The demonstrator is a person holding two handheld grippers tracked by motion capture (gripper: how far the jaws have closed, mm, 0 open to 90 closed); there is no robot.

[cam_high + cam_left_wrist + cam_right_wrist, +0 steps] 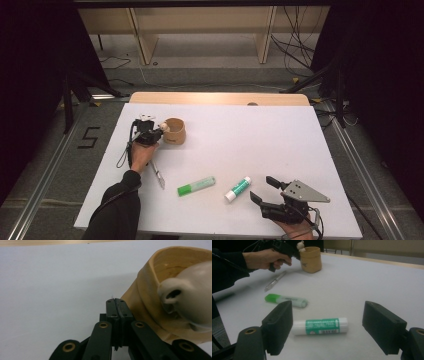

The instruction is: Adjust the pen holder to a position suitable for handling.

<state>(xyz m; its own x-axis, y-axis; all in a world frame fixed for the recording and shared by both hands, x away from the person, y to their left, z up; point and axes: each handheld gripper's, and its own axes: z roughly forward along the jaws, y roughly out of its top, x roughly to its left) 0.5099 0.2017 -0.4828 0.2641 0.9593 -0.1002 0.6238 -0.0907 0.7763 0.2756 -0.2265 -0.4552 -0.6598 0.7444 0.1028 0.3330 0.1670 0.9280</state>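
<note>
**Holding jaws wide before the glue stick**

Resting near the table's front edge, the right gripper (263, 189) has its jaws spread wide apart, holding nothing. The green-and-white glue stick (320, 325) lies flat on the white table (270, 135) just ahead of it, framed between the two jaws in the right gripper view without touching either. A green highlighter (196, 185) lies to the stick's left, and a pen (158, 174) beyond that. Farther back, the left gripper (117, 305) has its jaws pressed together beside a tan cup (174, 131); whether they pinch anything cannot be told. A small white figure (300, 245) sits at the cup's rim.
</note>
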